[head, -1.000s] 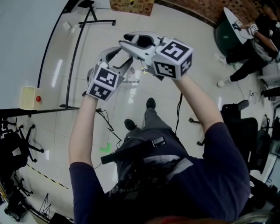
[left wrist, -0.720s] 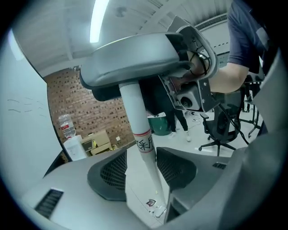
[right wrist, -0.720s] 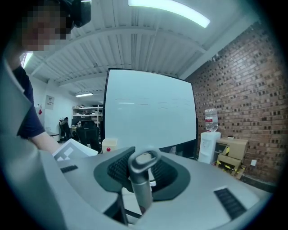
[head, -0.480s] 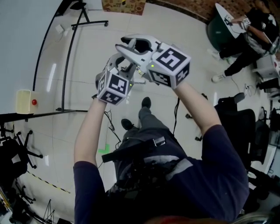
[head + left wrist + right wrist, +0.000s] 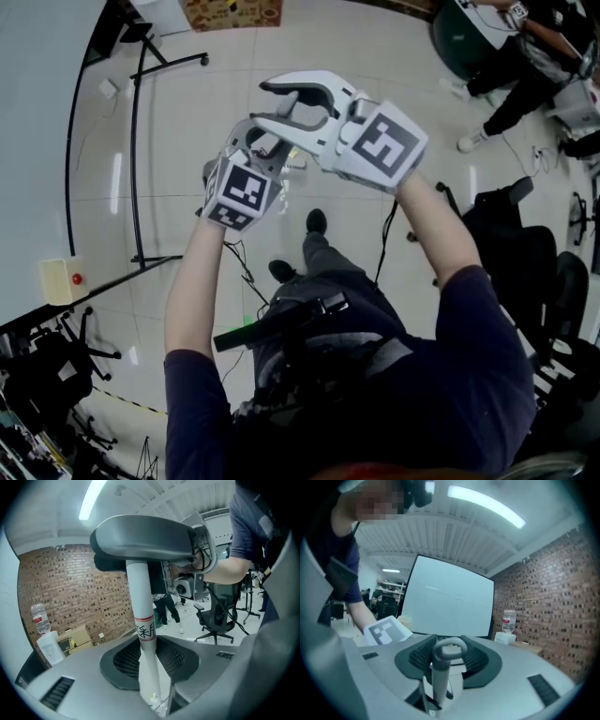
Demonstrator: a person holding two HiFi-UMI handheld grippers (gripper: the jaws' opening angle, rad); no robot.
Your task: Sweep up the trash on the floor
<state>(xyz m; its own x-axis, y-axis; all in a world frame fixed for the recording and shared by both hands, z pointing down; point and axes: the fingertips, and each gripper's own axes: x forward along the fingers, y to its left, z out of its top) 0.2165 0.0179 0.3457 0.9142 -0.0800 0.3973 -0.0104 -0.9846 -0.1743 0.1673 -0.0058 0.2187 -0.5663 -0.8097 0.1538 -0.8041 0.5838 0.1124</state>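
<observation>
Well, in the head view both claws are held up close together over the floor (image 5: 187, 112). The left claw (image 5: 265, 141) is just beside and below the right claw (image 5: 277, 103). What they hold is hard to see from up there, and no trash can be made out.

In the left claw view, a white stick (image 5: 140, 597) stands up and down between the jaws. They have just been closing and look clenched on it. It is likely the broom's stick.

In the right claw view, the stick's looped top sits between the jaws. They have just been opening and look let go. The brush end is out of sight.
</observation>
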